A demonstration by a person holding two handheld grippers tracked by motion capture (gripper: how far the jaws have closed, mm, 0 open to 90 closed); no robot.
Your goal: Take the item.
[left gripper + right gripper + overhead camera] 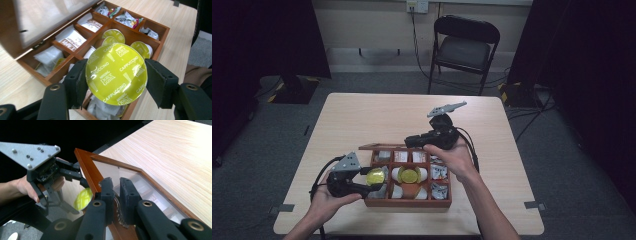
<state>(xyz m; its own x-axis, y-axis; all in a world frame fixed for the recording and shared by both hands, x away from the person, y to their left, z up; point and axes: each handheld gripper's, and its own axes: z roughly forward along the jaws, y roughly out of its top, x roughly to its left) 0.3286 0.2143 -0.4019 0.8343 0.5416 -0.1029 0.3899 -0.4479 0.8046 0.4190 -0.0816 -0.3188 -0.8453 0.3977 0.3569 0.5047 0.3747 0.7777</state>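
Black two-jaw gripper (371,188) bodies, grey screw-studded triangular plates, black cables, seemingly bare forearms.

The raised lid (117,173) walls off the far side of the box (407,202), so the compartments are reachable from the near side and from above. Bare worktop (362,120) lies open beyond and left; a chair (464,45) stands well behind.
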